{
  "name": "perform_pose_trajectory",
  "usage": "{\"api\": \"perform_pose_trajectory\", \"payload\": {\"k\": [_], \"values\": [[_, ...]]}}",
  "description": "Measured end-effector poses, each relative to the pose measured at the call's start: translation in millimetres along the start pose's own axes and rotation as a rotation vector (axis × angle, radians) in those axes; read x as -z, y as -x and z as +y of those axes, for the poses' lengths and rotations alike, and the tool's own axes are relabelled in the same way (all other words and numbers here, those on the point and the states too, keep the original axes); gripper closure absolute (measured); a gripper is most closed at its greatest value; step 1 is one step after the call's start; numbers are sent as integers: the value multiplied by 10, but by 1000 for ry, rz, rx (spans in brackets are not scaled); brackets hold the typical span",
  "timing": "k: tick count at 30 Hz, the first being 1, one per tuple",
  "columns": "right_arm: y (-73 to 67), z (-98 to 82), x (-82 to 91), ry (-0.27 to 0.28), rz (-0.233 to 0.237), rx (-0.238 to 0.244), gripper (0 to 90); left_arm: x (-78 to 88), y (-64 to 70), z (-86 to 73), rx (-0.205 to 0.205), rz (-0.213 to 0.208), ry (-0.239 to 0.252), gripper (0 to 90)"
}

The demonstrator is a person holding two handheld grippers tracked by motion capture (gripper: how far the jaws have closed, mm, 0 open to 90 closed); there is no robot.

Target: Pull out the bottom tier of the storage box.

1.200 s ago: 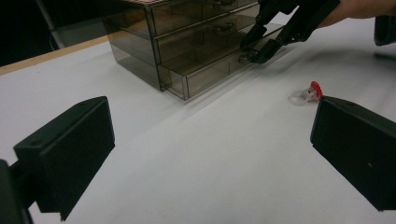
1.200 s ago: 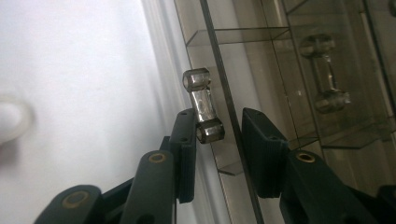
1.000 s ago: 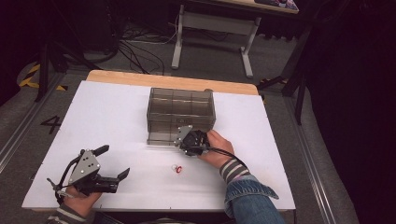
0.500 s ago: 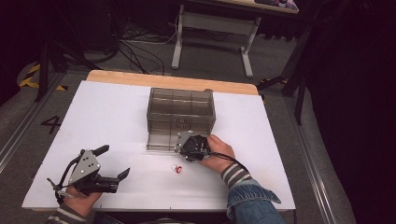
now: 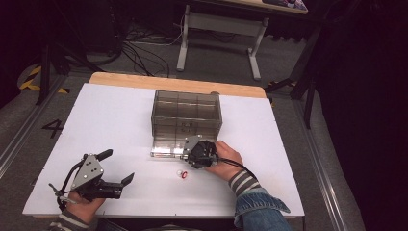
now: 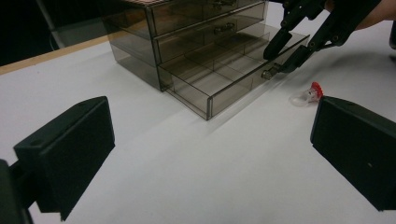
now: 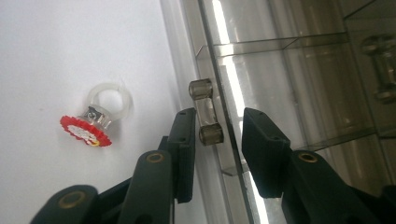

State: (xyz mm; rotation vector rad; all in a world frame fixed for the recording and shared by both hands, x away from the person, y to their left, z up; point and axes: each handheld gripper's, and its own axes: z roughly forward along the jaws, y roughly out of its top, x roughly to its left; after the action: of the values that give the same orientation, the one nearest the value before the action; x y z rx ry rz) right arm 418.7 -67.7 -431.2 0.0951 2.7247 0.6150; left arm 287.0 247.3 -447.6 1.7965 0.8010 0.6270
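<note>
- Beside the smoky plastic drawer cabinet (image 5: 186, 118), on the white bench (image 5: 110, 110), a small clear toy ring with a red flower top (image 5: 183, 174) lies just in front of the pulled-out bottom drawer (image 6: 233, 74).
- At the drawer's front, the right gripper (image 7: 214, 149) straddles the little clear bar handle (image 7: 205, 112); its jaws have just been opening a touch, and one pad sits at the handle's side while the other stands off behind the drawer front, so nothing is clamped.
- Well away from the cabinet, toward the person's side of the bench, the left gripper (image 5: 115, 168) hovers with its jaws spread wide and nothing between them.
- Judging by its look, the drawer is light, stiff, thin-walled plastic: it should slide easily, yet could crack or tilt if pulled askew, so the handle is the place to hold it, squarely across the bar.
- Likely the ring is very light, hard and slick; it may skid or flip under a pad. Pinching across the clear band, below the flower, seems the safest hold.
</note>
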Motion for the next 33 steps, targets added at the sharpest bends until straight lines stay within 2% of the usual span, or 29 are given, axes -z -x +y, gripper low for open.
{"api": "perform_pose_trajectory", "payload": {"k": [6, 12, 13, 14, 16, 17, 19, 20, 21, 22, 24, 25, 26, 33], "values": [[1, -9, 102, 50, -21, -51, 638, -14, -6, 4, 3, -2, -1, 5], [5, -11, 179, 88, -35, -72, 620, -27, -4, 11, 0, -5, -1, 6], [14, -14, 196, 87, -37, -62, 616, -27, -4, 12, 0, -5, -2, 6], [9, -10, 208, 93, -41, -79, 612, -31, -4, 12, 0, -2, 0, 6], [13, -12, 236, 105, -41, -82, 593, -36, -4, 13, 3, -2, 1, 6], [11, -11, 252, 114, -50, -104, 581, -40, -5, 14, 5, -3, 1, 6], [13, -16, 290, 124, -38, -113, 553, -49, -10, 18, 4, -4, -1, 6], [10, -13, 310, 139, -46, -138, 541, -53, -13, 20, 3, -3, 1, 6], [17, -17, 334, 148, -43, -130, 532, -56, -14, 22, 4, -4, 0, 7], [10, -14, 359, 163, -55, -159, 524, -61, -16, 23, 6, -4, 2, 7], [12, -19, 409, 191, -55, -171, 509, -70, -22, 28, 3, -4, 4, 8], [5, -15, 428, 204, -60, -196, 502, -74, -21, 29, 7, -5, 6, 9], [2, -18, 447, 207, -60, -195, 499, -78, -24, 32, 3, -6, 8, 9], [-35, -20, 535, 264, -60, -265, 478, -92, -34, 35, 9, -7, 5, 9]]}}
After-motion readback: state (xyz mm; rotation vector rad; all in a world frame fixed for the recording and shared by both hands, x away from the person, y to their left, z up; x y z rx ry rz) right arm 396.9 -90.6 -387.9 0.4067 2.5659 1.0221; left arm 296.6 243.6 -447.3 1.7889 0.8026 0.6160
